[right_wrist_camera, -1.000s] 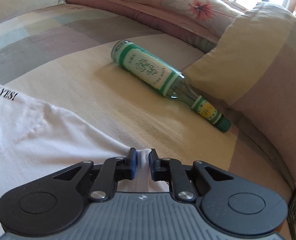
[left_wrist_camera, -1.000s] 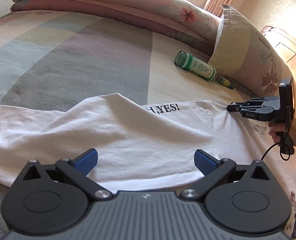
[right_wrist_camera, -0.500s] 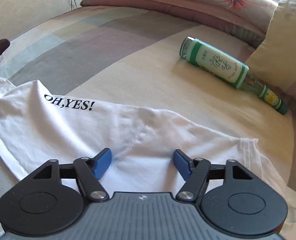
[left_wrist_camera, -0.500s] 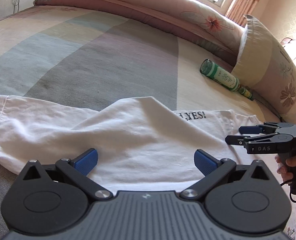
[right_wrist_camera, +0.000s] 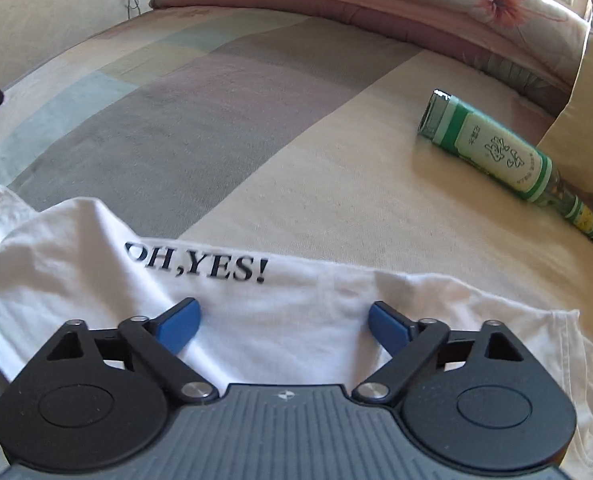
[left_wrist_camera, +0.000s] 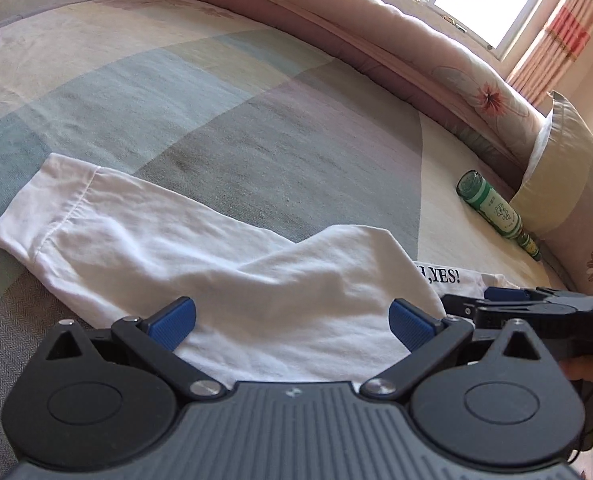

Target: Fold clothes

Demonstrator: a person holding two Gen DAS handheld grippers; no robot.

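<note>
Left gripper (left_wrist_camera: 292, 320) and right gripper (right_wrist_camera: 284, 320) both have fingers spread apart and empty, each poised above the white T-shirt (right_wrist_camera: 296, 312) lying flat on the bed (right_wrist_camera: 200, 128), a green bottle (right_wrist_camera: 504, 160) well beyond the right fingers.

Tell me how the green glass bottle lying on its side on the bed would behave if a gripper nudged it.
The green glass bottle lies on its side, so it would probably roll rather than tip. The soft bedsheet and the pillow close beside it would likely stop it soon. Being glass, it is probably rigid, smooth, and slippery between the pads.
</note>
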